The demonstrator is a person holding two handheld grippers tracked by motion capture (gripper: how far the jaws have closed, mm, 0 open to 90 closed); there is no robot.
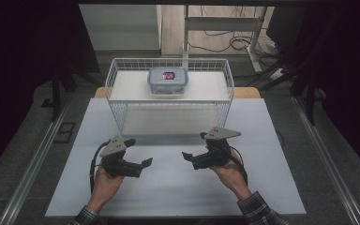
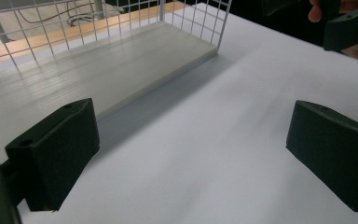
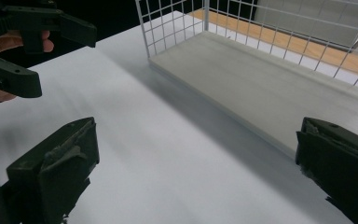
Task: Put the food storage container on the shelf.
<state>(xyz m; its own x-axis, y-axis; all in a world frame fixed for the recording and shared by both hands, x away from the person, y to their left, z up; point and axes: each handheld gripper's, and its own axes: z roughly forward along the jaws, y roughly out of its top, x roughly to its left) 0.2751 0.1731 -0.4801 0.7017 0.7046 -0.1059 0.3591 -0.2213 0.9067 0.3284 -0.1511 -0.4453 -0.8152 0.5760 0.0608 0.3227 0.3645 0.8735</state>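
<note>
Both claws empty and spread wide: left claw (image 1: 143,165) and right claw (image 1: 187,157) hover low over the white surface (image 1: 168,187), tips facing each other, near but apart. Nothing between the jaws of either in the gripper views, just bare surface and the near corner of the wire basket (image 1: 122,117). The thing we take as the target, a clear lidded food container (image 1: 168,80), sits on the tray floor at the back middle of the basket, well apart from both claws. To do the reach well, we judge: lift over the near wall first, come down from above, keep jaws wide, square to the container's short sides, don't snag the wire. Count: two claws, one basket, one container, one surface.
</note>
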